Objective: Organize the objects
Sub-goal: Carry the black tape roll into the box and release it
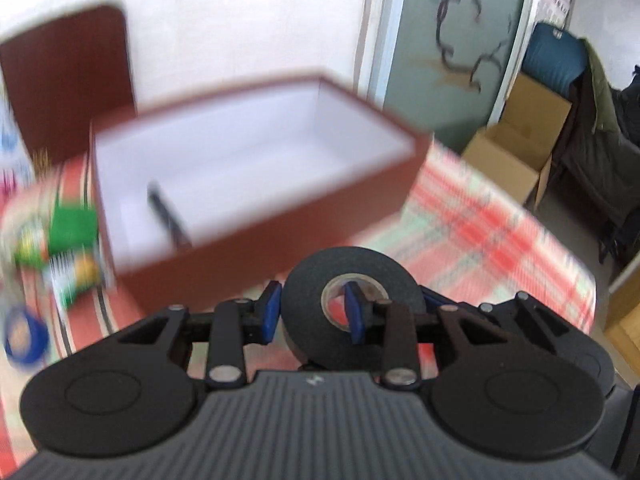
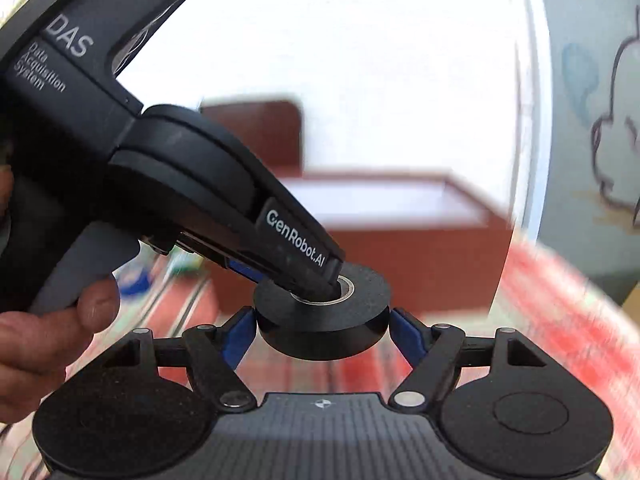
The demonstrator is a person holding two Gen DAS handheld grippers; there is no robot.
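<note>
Left wrist view: I saw my left gripper (image 1: 312, 312) clamped on the black tape roll (image 1: 348, 280), one finger through its core, one outside, held above the checked tablecloth (image 1: 480, 220) before the open red box (image 1: 256, 176).
Right wrist view: my right gripper (image 2: 323, 332) stood wide, its pads either side of the roll (image 2: 324, 320), apparently not gripping.

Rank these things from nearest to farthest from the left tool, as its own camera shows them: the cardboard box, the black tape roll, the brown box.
1. The black tape roll: held by the left tool, one finger inside its hole.
2. The brown box: open, just beyond the roll, on the checked cloth.
3. The cardboard box: far right, on the floor past the table.
</note>
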